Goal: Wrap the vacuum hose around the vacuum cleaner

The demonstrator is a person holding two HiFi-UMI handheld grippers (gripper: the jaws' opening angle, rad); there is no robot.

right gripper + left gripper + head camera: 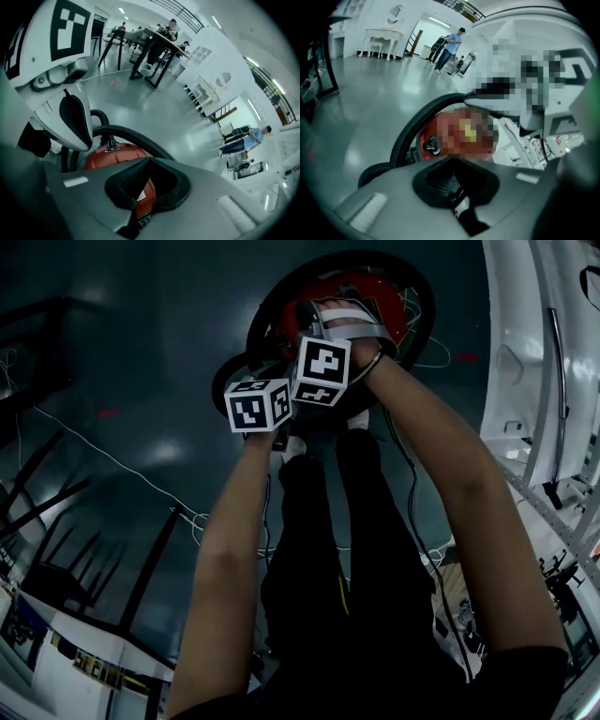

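The left tongs [454, 186] and the right tongs [145, 188] are both being held shut, with nothing gripped. The red vacuum cleaner [375, 289] is being kept on the floor [141, 352] just ahead of and below them. It is being ringed by its black ribbed hose [265, 307], and the right tongs are judged the nearer. It is being crowded at the right by a white machine frame [525, 334].
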